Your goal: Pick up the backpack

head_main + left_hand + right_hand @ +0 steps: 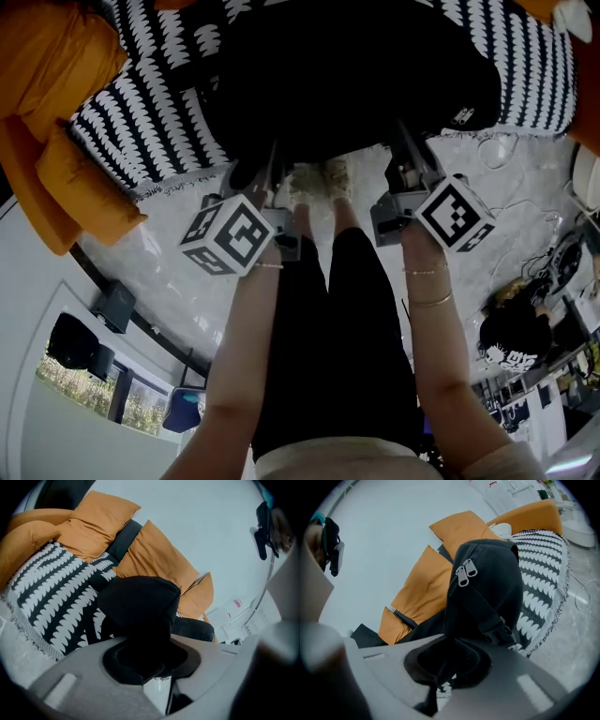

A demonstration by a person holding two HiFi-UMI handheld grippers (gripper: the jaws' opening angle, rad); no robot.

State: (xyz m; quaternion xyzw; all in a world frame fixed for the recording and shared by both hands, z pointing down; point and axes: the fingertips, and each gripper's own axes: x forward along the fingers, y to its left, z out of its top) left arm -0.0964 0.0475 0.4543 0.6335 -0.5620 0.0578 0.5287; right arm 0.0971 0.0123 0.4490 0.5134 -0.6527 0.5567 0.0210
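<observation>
So, heads up: the fingertips of both tools are hard for us to see from the head view, because they run up under the lower edge of the black backpack (356, 75) at the top centre of the frame. The backpack is so dark there that its shape is mostly a blob, and its top is cut off by the frame edge.

In its own view the left gripper (145, 656) has its jaws pinched onto a fold of the backpack's black fabric, which fills the gap between them. The right gripper (447, 660) is squeezed nearly flat on another bit of the same bag, just below a strap (483, 606) with a buckle (499, 630). Two silver zip pulls (466, 571) hang near the top of the bag there.

The backpack sits on a black-and-white patterned throw (141, 122), with orange cushions (56, 56) at the upper left. The two marker cubes (230, 234) show clearly in the middle of the head view, one on each side. Between them we see the person's shoes (319, 178) on a pale marbled floor (159, 272). A thin cable (553, 225) trails over the floor at the right edge.
</observation>
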